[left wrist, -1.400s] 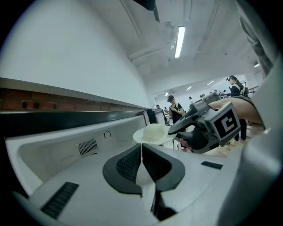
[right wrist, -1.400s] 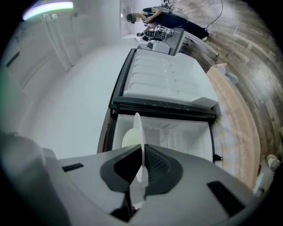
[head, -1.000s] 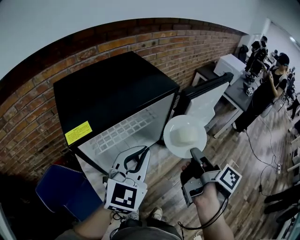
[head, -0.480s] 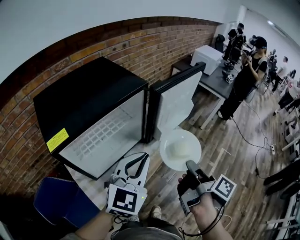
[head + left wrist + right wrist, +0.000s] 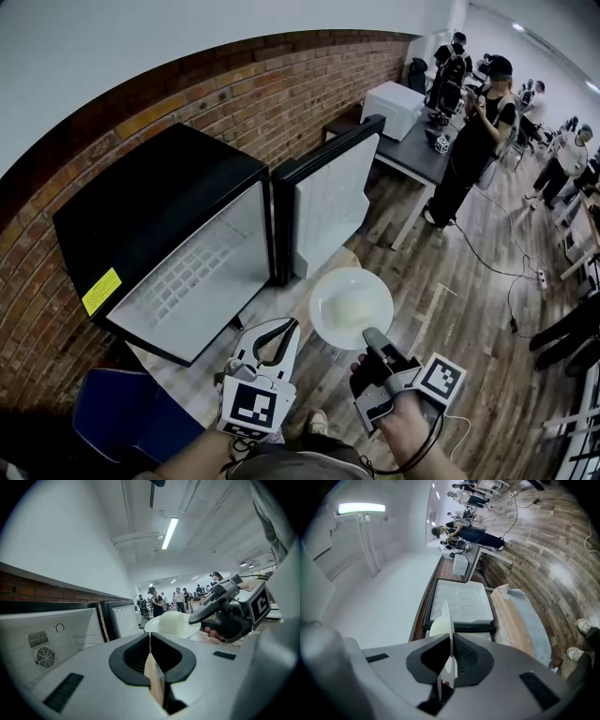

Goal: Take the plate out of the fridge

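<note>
A blue seat [image 5: 122, 412] fills the 8 o'clock corner of the head view, below a black fridge [image 5: 159, 216] that stands at 9 o'clock on a pale tabletop [image 5: 187, 375] against a brick wall [image 5: 234, 94]. The fridge's white interior is exposed and a yellow sticker [image 5: 101, 291] marks its near top edge.

At 6 o'clock the left gripper [image 5: 286, 326] is clenched on nothing, its jaw tips meeting ahead of the marker cube.

The fridge door [image 5: 333, 202] stands swung open at the centre, its white inner liner facing right.

The plate [image 5: 380, 286] is out of the fridge. It hangs in the air at 5 o'clock, just below the door's free edge and over the tabletop's edge. It is round, so no long axis shows. It lies level and face up, carrying a white lump [image 5: 349, 305] at its middle, and reaches away from the person toward the door.

The right gripper [image 5: 370, 337] is clamped on the plate's rim at the plate's own 6 o'clock. Its own view shows that rim edge-on between the closed jaws.

Wood-plank floor [image 5: 469, 309] spreads across the right half, crossed by a thin cable [image 5: 487, 272]. At 1 o'clock a dark desk [image 5: 412, 155] carries a white box [image 5: 394, 103], and several people [image 5: 478, 122] stand beyond it in a long, white-walled room.
</note>
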Demonstrator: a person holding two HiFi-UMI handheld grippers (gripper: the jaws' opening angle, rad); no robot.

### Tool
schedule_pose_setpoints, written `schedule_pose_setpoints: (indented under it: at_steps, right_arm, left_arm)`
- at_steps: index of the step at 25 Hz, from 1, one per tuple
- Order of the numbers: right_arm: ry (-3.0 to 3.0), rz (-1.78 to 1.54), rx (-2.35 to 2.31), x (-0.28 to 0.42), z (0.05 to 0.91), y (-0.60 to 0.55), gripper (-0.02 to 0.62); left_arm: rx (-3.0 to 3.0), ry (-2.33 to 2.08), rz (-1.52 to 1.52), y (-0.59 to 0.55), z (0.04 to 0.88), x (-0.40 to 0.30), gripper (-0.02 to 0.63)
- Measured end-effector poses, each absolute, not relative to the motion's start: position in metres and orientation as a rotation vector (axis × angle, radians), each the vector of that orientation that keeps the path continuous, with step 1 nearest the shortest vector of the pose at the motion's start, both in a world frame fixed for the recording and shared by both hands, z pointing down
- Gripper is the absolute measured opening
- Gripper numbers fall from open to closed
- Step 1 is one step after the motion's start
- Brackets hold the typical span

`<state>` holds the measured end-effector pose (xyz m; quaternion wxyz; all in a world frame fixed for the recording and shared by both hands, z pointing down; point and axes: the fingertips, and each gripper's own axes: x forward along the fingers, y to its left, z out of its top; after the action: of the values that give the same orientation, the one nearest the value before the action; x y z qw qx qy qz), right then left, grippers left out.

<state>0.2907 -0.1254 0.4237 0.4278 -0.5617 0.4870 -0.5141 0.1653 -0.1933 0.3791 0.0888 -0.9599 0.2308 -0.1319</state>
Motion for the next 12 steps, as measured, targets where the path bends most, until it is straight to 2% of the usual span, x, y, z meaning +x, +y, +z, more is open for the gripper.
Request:
schedule_pose_setpoints:
  at_steps: [12]
  right_arm:
    - [1.224, -1.300, -1.386, 0.2843, 0.4218, -0.1304, 0.032]
  left_arm:
    - [-2.850, 0.716, -0.407, -0.1960, 0.3747, 0.1556, 0.023]
